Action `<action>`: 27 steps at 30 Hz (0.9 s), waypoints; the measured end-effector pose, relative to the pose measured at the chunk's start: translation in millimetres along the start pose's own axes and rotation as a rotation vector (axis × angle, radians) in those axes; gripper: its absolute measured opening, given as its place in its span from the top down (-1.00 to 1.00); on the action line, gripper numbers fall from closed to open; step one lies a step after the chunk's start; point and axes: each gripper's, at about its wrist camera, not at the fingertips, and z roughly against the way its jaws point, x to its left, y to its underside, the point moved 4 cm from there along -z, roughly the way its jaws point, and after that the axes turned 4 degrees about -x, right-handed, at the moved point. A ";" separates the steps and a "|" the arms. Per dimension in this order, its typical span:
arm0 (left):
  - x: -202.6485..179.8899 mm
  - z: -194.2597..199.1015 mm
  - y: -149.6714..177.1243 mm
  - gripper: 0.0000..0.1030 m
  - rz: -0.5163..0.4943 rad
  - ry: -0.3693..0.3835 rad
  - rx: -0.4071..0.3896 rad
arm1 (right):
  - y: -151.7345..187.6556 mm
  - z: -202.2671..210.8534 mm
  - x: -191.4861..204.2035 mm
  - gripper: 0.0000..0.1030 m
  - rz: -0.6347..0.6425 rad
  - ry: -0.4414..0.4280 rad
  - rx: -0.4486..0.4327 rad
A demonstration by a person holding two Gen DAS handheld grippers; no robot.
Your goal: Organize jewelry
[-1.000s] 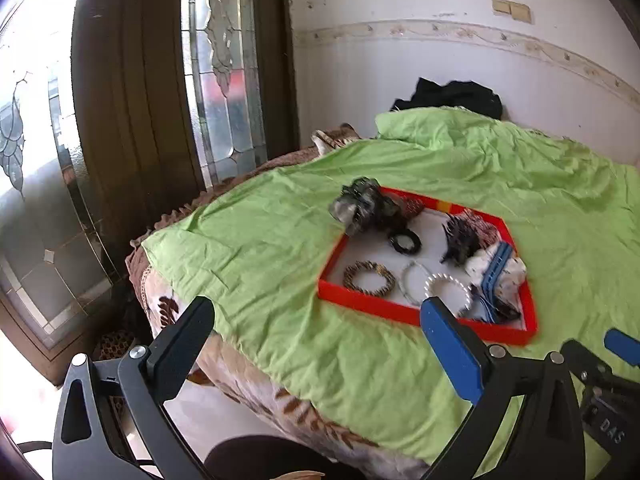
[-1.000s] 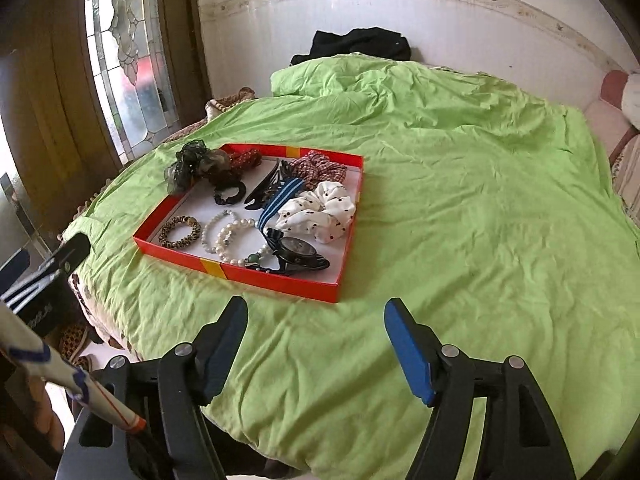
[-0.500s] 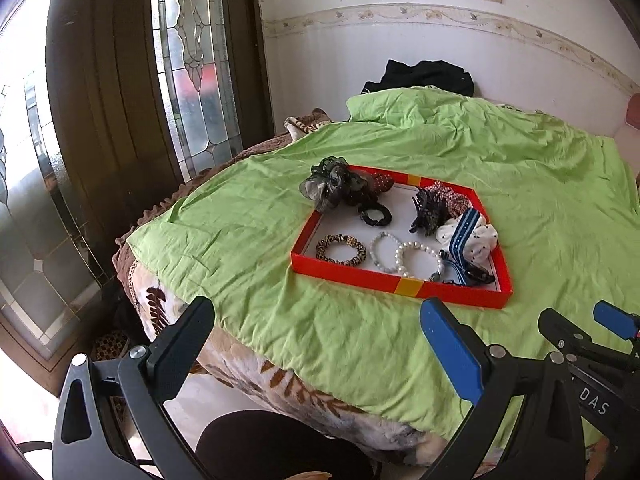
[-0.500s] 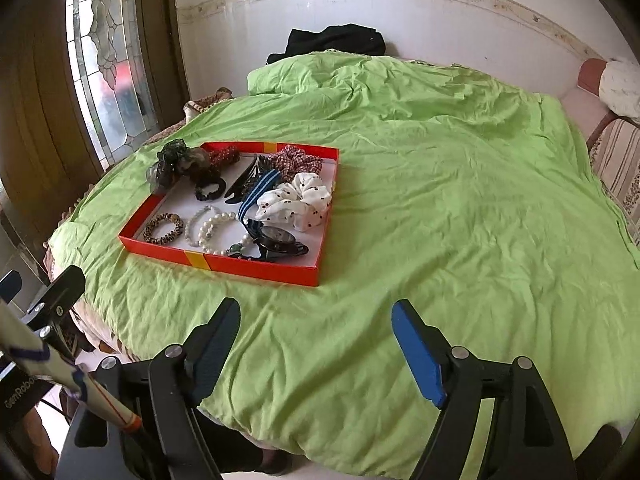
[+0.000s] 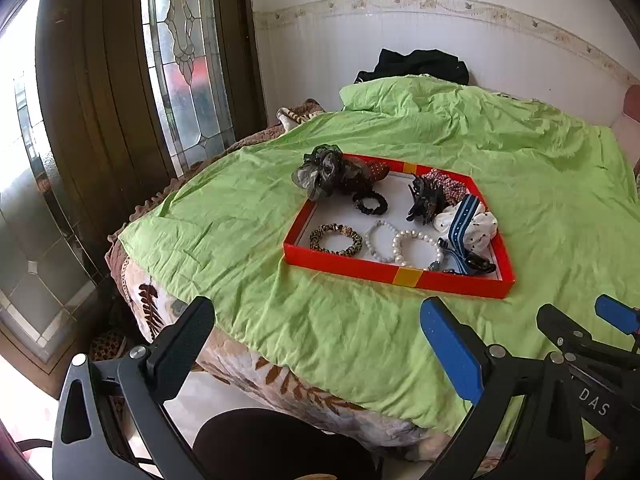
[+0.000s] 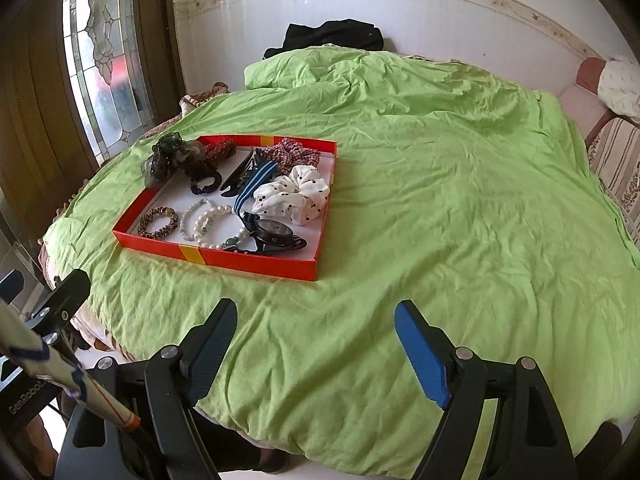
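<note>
In the left wrist view, the left gripper (image 5: 316, 344) is held above the near edge of the bed, its jaws spread wide with nothing between them. A red tray (image 5: 394, 276) is seen lying on the green bedsheet (image 5: 240, 216), well apart from the fingers. Inside the tray a leopard-print bracelet (image 5: 336, 239), a grey bead bracelet (image 5: 378, 240) and a pearl bracelet (image 5: 418, 246) are laid side by side along the near wall. A black scrunchie (image 5: 370, 203) and a black claw clip (image 5: 426, 200) are placed further back, and a dark gauzy scrunchie (image 5: 324, 170) is draped over the far left corner.

In the right wrist view, the right gripper (image 6: 316, 344) is likewise shown empty, its jaws parted wide over bare sheet, short of the tray (image 6: 256, 261). A white dotted scrunchie (image 6: 294, 196) and a dark wristwatch (image 6: 276, 230) on a blue striped strap are seen at the tray's right side. Black clothing (image 6: 332, 36) is piled against the wall behind the bed.
</note>
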 end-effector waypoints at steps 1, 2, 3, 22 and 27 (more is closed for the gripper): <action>0.2 -1.3 0.5 -0.98 0.002 0.004 0.005 | 0.6 -0.6 0.3 -0.65 0.002 0.001 0.001; 0.3 -1.9 1.2 -0.98 0.004 0.007 0.008 | 0.9 -1.2 0.6 -0.65 0.003 0.000 0.003; 0.3 -2.9 1.7 -0.98 0.006 0.010 0.013 | 1.4 -1.9 0.4 -0.66 0.003 0.000 0.005; 1.0 -12.9 7.2 -0.98 0.011 0.022 0.044 | 3.0 -8.0 -0.3 -0.68 0.004 0.005 0.019; 5.5 -14.6 7.3 -0.98 0.023 0.016 0.045 | 5.0 -9.5 4.0 -0.69 0.012 0.006 0.023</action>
